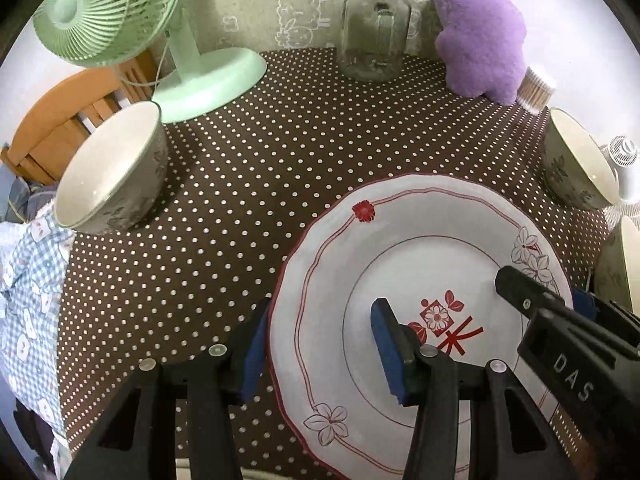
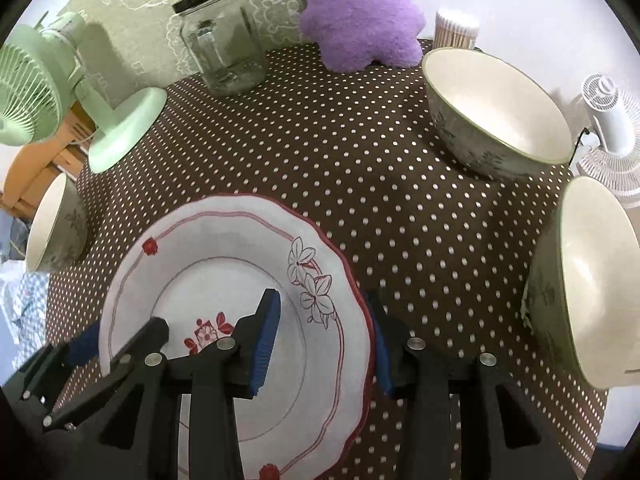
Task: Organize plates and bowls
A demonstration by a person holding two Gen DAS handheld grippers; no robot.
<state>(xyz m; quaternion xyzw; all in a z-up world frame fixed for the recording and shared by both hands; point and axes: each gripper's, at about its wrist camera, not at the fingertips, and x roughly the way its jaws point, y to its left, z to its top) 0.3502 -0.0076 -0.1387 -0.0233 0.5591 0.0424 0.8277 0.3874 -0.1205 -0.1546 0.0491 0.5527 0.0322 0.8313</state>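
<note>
A white plate with red trim and flower prints (image 1: 400, 264) (image 2: 224, 248) lies on the dotted tablecloth. My left gripper (image 1: 320, 348) is open and straddles the plate's left rim, one finger outside it, one over the plate. My right gripper (image 2: 324, 336) is open and straddles the right rim the same way; it shows in the left wrist view (image 1: 560, 312). The left gripper shows at the lower left of the right wrist view (image 2: 116, 340). Three grey-green bowls stand around: one at the left (image 1: 116, 168) (image 2: 52, 228), two at the right (image 2: 496, 108) (image 2: 588, 292).
A green fan (image 1: 132, 32), a glass jar with black lid (image 1: 374, 28), a purple plush (image 1: 480, 32) and a toothpick tub (image 2: 456, 28) stand along the back. A small white fan (image 2: 612, 120) is at the right edge. A blue checked cloth (image 1: 28, 280) hangs at the left.
</note>
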